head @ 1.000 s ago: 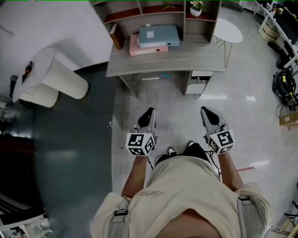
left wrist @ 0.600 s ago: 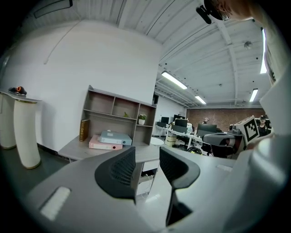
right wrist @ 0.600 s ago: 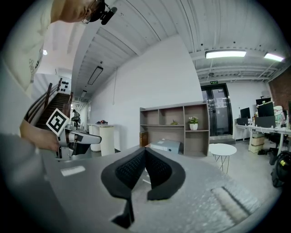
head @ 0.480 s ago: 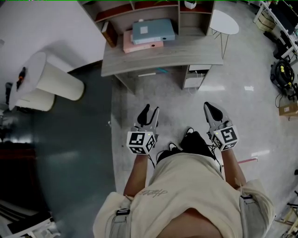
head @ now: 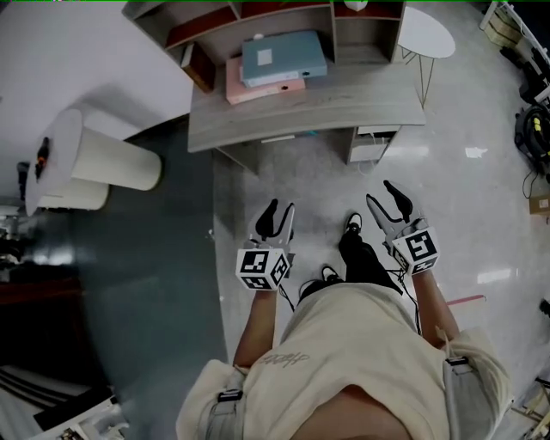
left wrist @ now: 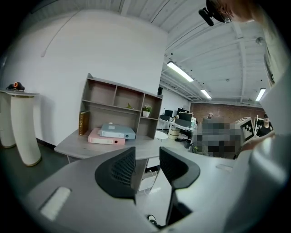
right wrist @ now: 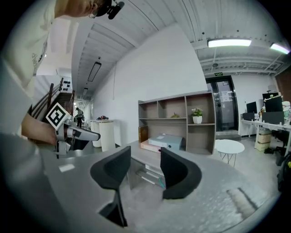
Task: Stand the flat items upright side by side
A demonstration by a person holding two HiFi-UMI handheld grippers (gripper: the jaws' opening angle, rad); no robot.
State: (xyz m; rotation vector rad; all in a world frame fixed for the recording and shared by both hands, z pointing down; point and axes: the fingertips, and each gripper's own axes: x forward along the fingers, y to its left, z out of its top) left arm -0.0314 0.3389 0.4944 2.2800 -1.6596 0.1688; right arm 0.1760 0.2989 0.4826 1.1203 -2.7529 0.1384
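1. Nearer the desk [head: 301,116] than before: left gripper [head: 281,210] and right gripper [head: 382,194]; jaws of both just opened, spread, empty.
2. Blue binder [head: 284,57] lies flat on pink binder [head: 247,90] (desktop, beneath the shelves [head: 258,19]).

The person is wearing a cream T-shirt [head: 361,361] and black trousers [head: 361,262], the grey left gripper [head: 281,209] and right gripper [head: 379,192] carrying black-and-white marker cubes [head: 260,268].

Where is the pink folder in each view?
Head view: pink folder, top centre on the desk.
Left gripper view: pink folder, left of centre, above the jaws.
Right gripper view: pink folder, centre, above the jaws.
Shared landmark: blue folder lying on it.
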